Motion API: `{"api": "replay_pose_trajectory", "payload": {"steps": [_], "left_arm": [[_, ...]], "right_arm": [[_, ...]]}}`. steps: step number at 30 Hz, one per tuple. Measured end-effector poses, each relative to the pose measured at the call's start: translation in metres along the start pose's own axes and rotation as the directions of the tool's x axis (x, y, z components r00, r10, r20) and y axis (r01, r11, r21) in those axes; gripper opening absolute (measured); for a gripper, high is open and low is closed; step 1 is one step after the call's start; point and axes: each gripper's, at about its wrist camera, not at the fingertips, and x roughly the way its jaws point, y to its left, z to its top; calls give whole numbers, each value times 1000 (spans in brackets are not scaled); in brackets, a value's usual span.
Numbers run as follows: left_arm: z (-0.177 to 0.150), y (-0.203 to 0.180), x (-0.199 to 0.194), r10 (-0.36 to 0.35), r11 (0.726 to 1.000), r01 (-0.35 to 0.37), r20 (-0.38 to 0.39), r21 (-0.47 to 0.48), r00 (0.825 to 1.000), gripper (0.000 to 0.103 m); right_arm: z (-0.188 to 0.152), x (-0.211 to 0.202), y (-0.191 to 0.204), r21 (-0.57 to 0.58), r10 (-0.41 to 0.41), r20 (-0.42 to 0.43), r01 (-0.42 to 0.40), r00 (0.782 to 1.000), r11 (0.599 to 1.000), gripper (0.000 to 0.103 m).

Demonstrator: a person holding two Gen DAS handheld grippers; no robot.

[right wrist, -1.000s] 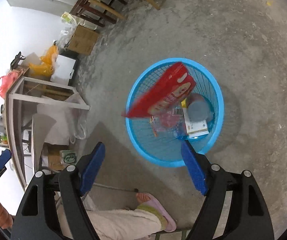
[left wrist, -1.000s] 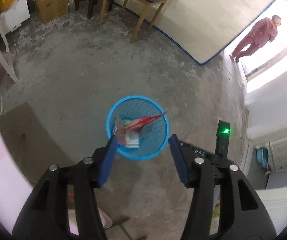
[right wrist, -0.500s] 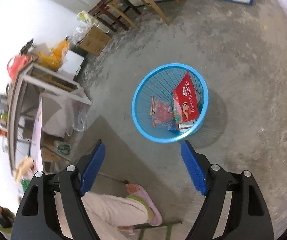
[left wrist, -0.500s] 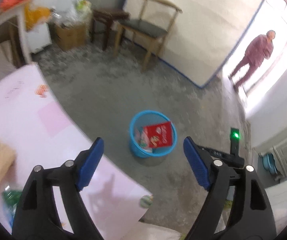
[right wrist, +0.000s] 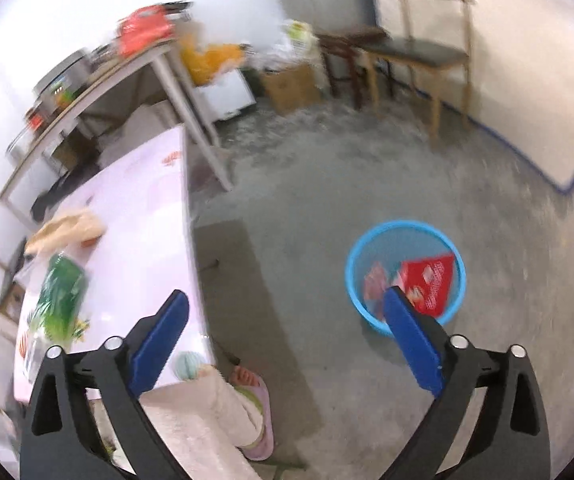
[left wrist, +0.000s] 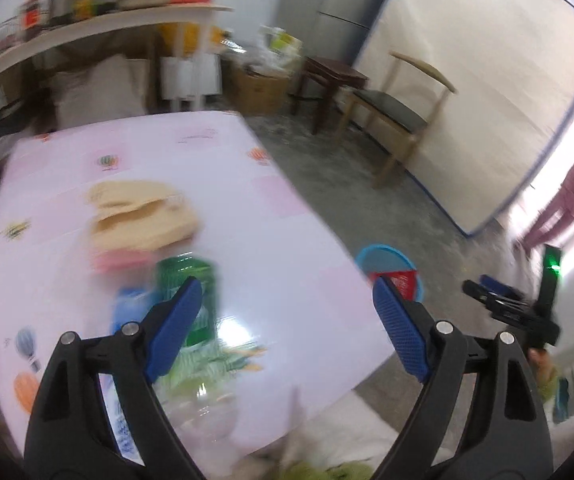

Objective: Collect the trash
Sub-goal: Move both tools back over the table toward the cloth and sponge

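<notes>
So the left gripper is seen spread wide with nothing between its blue pads, and its jaws have just been opening further; it's pointed down over the pink table. A pile of blurry trash is spotted on that table around 9 o'clock from the gripper's gap: a green packet, a tan paper bag above it at about 11 o'clock, plus something pink and something blue that can't really be made out. The blue basket is parked on the concrete floor past the table's edge, at roughly 2 o'clock, with a red box poking out of it. Same story for the right gripper: gaped wide, nothing held, jaws just opened further. In its view the basket is found at 2 o'clock, partly hidden behind the right-side pad, the red box leaned inside next to a pinkish wrapper. The green packet is seen on the table at 9 o'clock.
</notes>
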Motion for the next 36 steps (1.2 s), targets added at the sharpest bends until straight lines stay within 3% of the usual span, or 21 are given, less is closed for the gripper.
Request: {"api": "replay_pose_trajectory", "payload": {"steps": [6,12,15,18,23,30,33,36], "left_arm": [[-28,49,-36,133,987,-128,53,-95,990,85],[-61,110,-65,163,953,-124,123,-276,979,93],[-73,134,-65,190,942,-144,128,-303,973,93],[-86,156,-63,219,932,-168,130,-321,967,94],[-102,179,-64,200,925,-126,177,-359,964,94],[-98,188,-67,201,937,-114,243,-330,949,94],[-92,189,-67,182,947,-97,263,-305,947,94],[-88,190,-63,139,954,-59,261,-293,955,95]], "right_arm": [[2,0,83,-187,-44,9,45,999,981,96],[-1,8,152,-355,-70,5,68,998,932,96],[0,12,173,-369,-66,1,62,998,927,96],[4,9,188,-336,7,-2,-7,1000,942,96],[20,7,207,-257,171,-45,-177,984,950,96],[73,37,272,-280,352,-141,-379,925,882,96],[91,63,307,-337,385,-197,-431,902,837,96],[102,91,334,-380,377,-247,-447,893,810,96]]}}
